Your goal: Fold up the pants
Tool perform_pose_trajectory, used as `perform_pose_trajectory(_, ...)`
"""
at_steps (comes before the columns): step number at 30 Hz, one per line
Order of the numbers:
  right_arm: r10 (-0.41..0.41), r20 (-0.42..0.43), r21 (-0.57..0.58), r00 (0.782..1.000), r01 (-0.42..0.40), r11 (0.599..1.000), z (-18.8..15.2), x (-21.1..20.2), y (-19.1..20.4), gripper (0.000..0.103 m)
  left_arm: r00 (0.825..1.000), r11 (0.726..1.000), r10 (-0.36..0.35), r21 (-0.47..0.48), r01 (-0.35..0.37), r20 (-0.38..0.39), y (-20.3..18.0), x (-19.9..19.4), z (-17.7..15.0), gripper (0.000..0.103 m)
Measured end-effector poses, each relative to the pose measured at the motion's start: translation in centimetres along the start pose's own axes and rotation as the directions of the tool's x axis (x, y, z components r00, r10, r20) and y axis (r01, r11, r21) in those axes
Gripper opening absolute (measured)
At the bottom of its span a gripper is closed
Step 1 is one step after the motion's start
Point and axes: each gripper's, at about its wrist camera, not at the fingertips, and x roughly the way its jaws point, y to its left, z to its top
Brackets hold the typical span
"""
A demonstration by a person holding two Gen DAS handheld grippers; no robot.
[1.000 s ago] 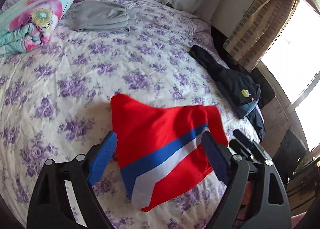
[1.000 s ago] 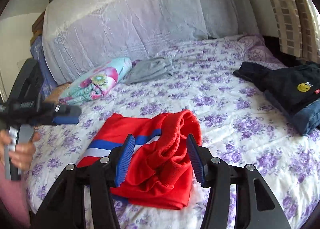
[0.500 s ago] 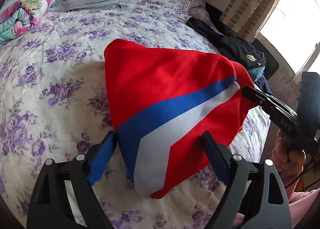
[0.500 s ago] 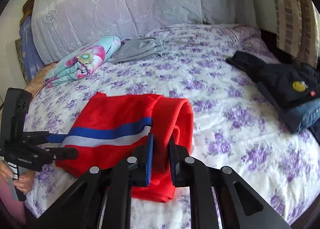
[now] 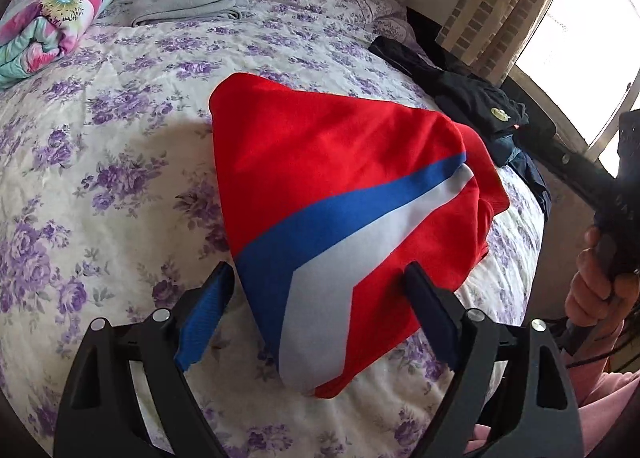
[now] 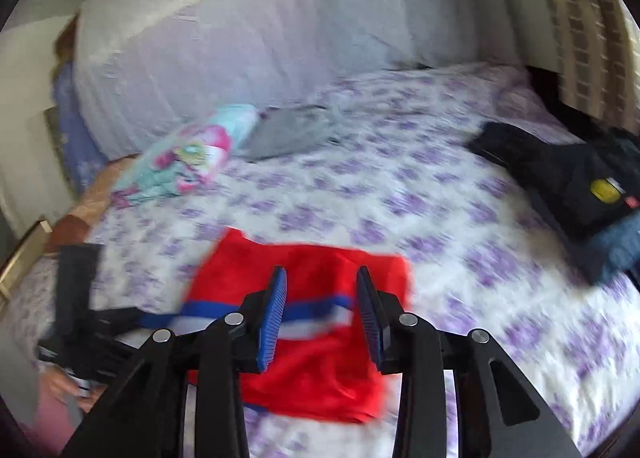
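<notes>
Two grippers over the bed (image 5: 120, 146): the left gripper (image 5: 320, 318) spread wide, its fingers either side of the red pants' (image 5: 332, 194) near corner, pressing nothing. The pants lie folded mid-bed, stripe up. The right gripper (image 6: 322, 318) is opening above them, part-spread, pads clear of the cloth, view blurred.

Smooth matt cloth pants (image 5: 340, 186)

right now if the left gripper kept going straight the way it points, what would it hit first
Most likely the folded red pants. The left gripper has its jaws wide open around their near corner, with nothing else ahead of it. How far above the cloth it sits is unclear.
</notes>
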Motion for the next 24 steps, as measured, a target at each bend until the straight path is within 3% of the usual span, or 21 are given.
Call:
perform_pose_trajectory(3, 0.147, -0.018, -0.056, 0.989, -0.147, 0.987, 2.1, 2.1, 3.0, 0.036, 1.000, 1.000, -0.012, -0.015, 0.012, 0.010, 0.4, 0.1, 0.0, 0.084)
perform_pose_trajectory(7, 0.234, -0.076, -0.093, 0.969, -0.241, 0.966, 4.3, 6.7, 6.1, 0.035, 1.000, 1.000, -0.009, -0.008, 0.009, 0.018, 0.4, 0.3, -0.2, 0.084)
perform_pose_trajectory(10, 0.291, -0.183, -0.057, 0.939, -0.306, 0.950, 4.6, 10.9, 7.3, 0.035, 1.000, 1.000, -0.016, -0.004, 0.016, 0.021, 0.5, 0.4, -0.3, 0.084)
perform_pose_trajectory(16, 0.107, -0.340, -0.032, 0.934, -0.125, 0.992, 2.1, 17.8, 5.1, 0.033, 0.999, 0.999, -0.029, -0.017, 0.029, 0.018, 0.7, 0.4, -0.6, 0.085)
perform_pose_trajectory(18, 0.136, -0.349, 0.009, 0.927, -0.141, 0.990, 2.1, 17.3, 4.2, 0.033, 1.000, 1.000, -0.026, -0.014, 0.026, 0.015, 0.7, 0.5, -0.7, 0.085)
perform_pose_trajectory(22, 0.168, -0.209, -0.017, 0.963, -0.176, 0.984, 4.0, 10.2, 3.5, 0.035, 0.999, 0.999, -0.037, -0.037, 0.038, 0.021, 1.2, 0.1, -0.8, 0.085)
perform_pose_trajectory(24, 0.201, -0.153, -0.018, 0.967, -0.207, 0.978, 4.2, 6.6, 3.0, 0.036, 0.999, 0.997, -0.036, -0.066, 0.038, 0.035, 1.8, -0.2, -0.6, 0.085)
